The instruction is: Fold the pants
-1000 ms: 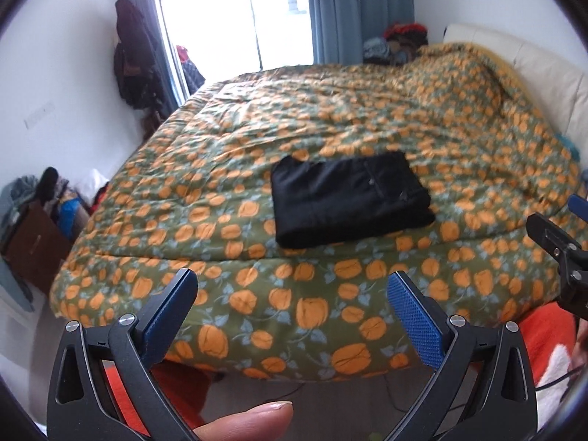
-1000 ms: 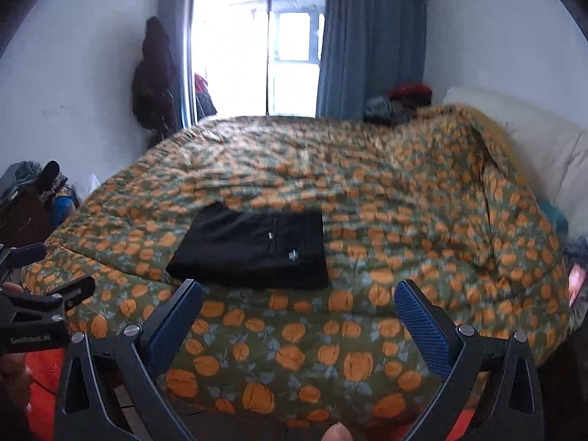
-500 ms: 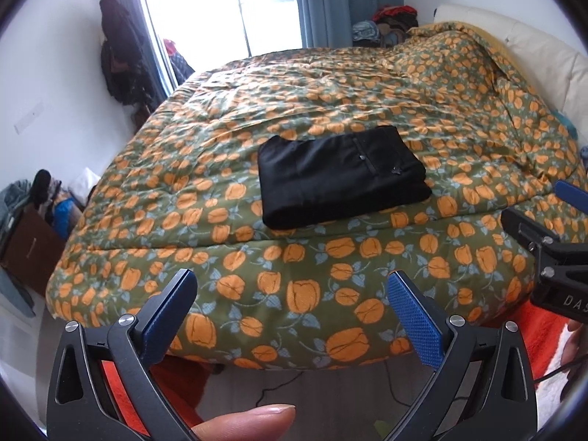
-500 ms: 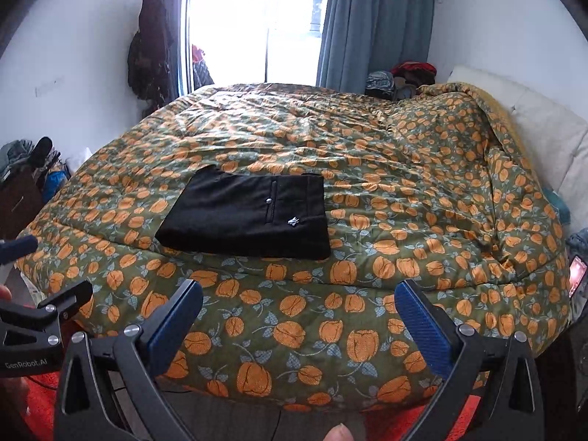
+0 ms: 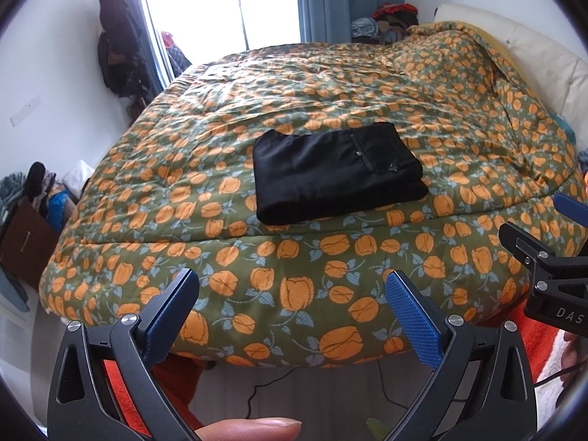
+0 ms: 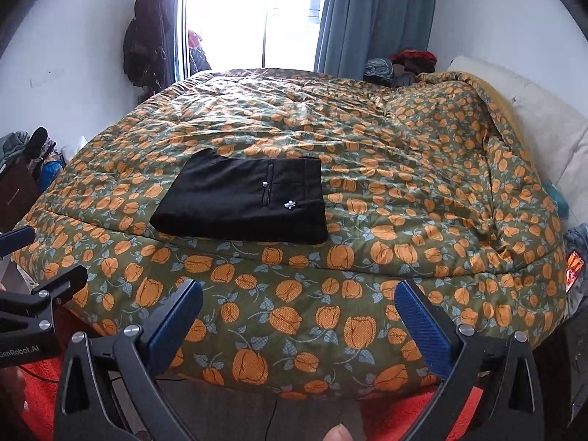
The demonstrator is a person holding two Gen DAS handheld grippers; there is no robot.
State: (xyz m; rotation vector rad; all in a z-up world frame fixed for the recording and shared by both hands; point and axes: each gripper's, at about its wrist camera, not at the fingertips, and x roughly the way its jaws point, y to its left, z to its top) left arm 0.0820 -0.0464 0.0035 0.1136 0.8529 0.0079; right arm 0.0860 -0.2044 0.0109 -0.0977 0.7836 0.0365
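The black pants [image 5: 336,171] lie folded in a flat rectangle near the front edge of the bed; they also show in the right wrist view [image 6: 246,198], with a back pocket and button facing up. My left gripper [image 5: 292,307] is open and empty, held off the bed's front edge, well short of the pants. My right gripper [image 6: 299,316] is open and empty, also in front of the bed. Each gripper appears at the edge of the other's view.
The bed carries a green quilt with orange flowers [image 5: 367,84]. A cream headboard [image 5: 544,62] stands on the right. Coats hang on the left wall [image 6: 145,47]. Clutter [image 5: 33,202] sits on the floor at left. Clothes pile [image 6: 400,64] by the curtain.
Both grippers have risen and tilted down, so the bed and the folded pants sit lower and nearer in both views. The pants have not moved. Both grippers stay open.
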